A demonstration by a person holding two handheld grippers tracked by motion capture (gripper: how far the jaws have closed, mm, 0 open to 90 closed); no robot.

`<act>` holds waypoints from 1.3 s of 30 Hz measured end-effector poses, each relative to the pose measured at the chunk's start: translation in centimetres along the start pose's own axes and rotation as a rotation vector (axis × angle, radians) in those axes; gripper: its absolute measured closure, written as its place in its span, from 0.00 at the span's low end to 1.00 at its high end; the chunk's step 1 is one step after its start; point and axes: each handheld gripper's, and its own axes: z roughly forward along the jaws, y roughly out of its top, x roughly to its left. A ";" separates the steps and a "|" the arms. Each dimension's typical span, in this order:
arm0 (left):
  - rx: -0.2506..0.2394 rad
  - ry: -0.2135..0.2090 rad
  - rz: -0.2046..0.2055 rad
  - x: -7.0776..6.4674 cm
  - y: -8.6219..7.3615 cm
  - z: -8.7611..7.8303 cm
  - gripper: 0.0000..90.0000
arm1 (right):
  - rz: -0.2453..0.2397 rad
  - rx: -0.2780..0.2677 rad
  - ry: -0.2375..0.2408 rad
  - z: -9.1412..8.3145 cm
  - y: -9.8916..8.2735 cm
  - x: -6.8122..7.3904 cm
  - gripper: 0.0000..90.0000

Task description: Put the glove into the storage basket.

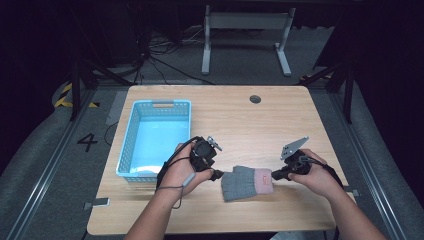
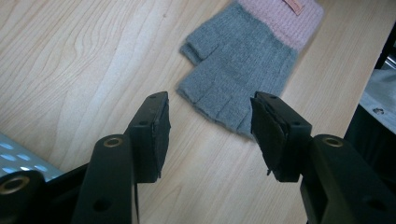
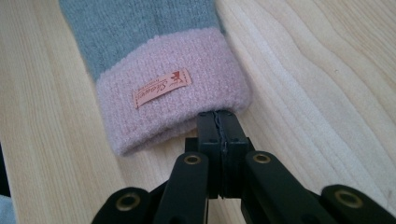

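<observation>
**Table stock: one knitted glove between two hand-held tongs**

Item 1. Rectangular light-wood table top (image 1: 250,120), pale grain, one small round dark fitting (image 1: 255,99) near its far edge. It carries everything listed below and lies under both tongs.

Item 2. Light-blue perforated plastic basket (image 1: 131,145), rectangular, with a grip slot in its far wall. It stands just beside the left tongs, on their outer side, well apart from the right tongs.

Item 3. Grey knitted fingerless glove with a pink ribbed cuff (image 1: 246,183), lying flat on the wood between the two tongs. The cut-off finger ends point toward the left tongs, the cuff toward the right tongs. A small orange-pink label (image 3: 162,88) with script lettering is sewn on the cuff.

Item 4. Left tongs (image 1: 220,174), black, held in the person's left hand (image 1: 182,172). Jaws stand partly apart with nothing between the pads. In the left gripper view the glove's finger ends lie just ahead of the tips; whether one pad brushes the knit cannot be told.

Item 5. Right tongs (image 1: 274,176), black, in the right hand (image 1: 315,176). Jaws pressed together at the cuff's edge; the pink knit meets their tips, apparently pinched.
</observation>
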 end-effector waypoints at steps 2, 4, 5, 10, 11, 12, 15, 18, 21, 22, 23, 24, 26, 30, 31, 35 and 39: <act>0.003 0.000 0.003 0.0 0.0 0.1 0.53 | 0.001 -0.002 -0.004 0.1 0.2 0.0 1.00; 0.006 0.003 0.004 0.0 0.0 0.2 0.53 | -0.007 -0.008 -0.004 0.1 0.3 -0.1 1.00; 0.006 0.000 0.006 0.0 0.1 0.3 0.53 | 0.000 -0.008 -0.006 0.1 0.4 -0.1 1.00; 0.038 -0.008 0.032 -0.3 0.3 1.2 0.53 | 0.005 -0.025 -0.015 0.4 0.5 -0.3 1.00; 0.039 -0.010 0.039 -0.4 0.4 1.3 0.53 | 0.007 -0.031 -0.016 0.4 0.5 -0.3 1.00; 0.037 -0.010 0.042 -0.5 0.5 1.5 0.53 | 0.012 -0.038 -0.018 0.4 0.4 -0.3 1.00; 0.033 -0.009 0.059 -0.8 0.7 1.9 0.54 | 0.020 -0.038 -0.016 0.5 0.3 -0.3 1.00; 0.027 -0.017 0.070 -1.2 1.0 2.3 0.54 | 0.026 -0.043 -0.019 0.2 0.2 -0.4 1.00; 0.013 -0.021 0.081 -1.7 1.4 3.0 0.52 | 0.036 -0.050 -0.029 0.0 0.0 -0.4 0.99; 0.009 -0.024 0.081 -1.7 1.5 3.2 0.52 | 0.038 -0.051 -0.029 -0.1 0.0 -0.4 0.99; 0.004 -0.023 0.082 -1.8 1.6 3.4 0.51 | 0.041 -0.052 -0.031 -0.2 -0.1 -0.4 0.99; 0.002 -0.020 0.076 -1.9 1.7 3.6 0.50 | 0.041 -0.054 -0.035 -0.4 -0.1 -0.4 0.99; 0.006 -0.020 0.078 -2.0 1.9 4.1 0.47 | 0.043 -0.058 -0.037 -0.6 -0.2 -0.5 0.99; 0.005 -0.006 0.072 -2.0 2.3 5.2 0.40 | 0.050 -0.064 -0.041 -0.9 -0.6 -0.7 0.98; 0.005 -0.003 0.073 -2.1 2.4 5.6 0.38 | 0.053 -0.066 -0.040 -1.0 -0.6 -0.7 0.98; 0.014 0.012 0.084 -2.2 2.8 6.8 0.33 | 0.062 -0.077 -0.043 -1.4 -0.9 -0.7 0.97; 0.017 0.009 0.082 -2.2 3.0 7.7 0.31 | 0.067 -0.079 -0.042 -1.5 -1.1 -0.8 0.96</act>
